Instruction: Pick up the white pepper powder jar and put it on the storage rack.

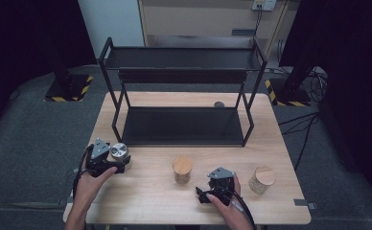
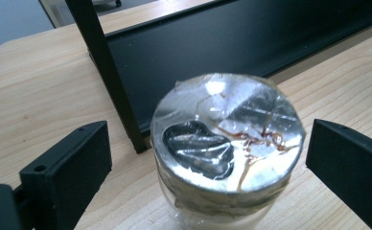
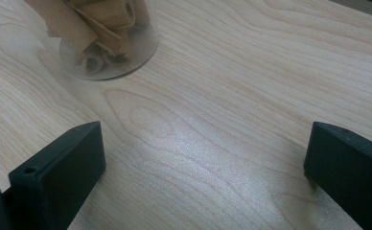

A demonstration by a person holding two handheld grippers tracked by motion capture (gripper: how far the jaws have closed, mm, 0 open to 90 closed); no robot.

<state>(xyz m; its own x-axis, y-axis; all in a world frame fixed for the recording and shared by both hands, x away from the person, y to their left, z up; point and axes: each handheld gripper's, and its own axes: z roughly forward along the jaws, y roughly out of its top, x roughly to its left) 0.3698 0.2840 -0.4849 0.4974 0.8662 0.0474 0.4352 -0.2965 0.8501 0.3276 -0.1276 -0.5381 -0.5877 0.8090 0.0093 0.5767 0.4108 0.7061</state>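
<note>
The foil-topped jar [image 2: 227,148] stands on the table [image 1: 145,191] by the rack's [image 1: 181,127] front left leg, between the left gripper's [image 2: 208,167] wide jaws, untouched. Glass looks slippery and breakable; grip below the lid. The right gripper [image 3: 203,158] gapes, empty.

Black left gripper [image 1: 119,160] and right gripper [image 1: 204,195] — grey three-cornered plates, blocky jaws, trailing cables

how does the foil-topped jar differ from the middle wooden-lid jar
The foil-topped jar has a crinkled silver cover; the middle jar has a smooth wooden lid. The foil-topped jar stands between the left gripper's open jaws; the middle jar stands free. Both are upright on the table.
</note>
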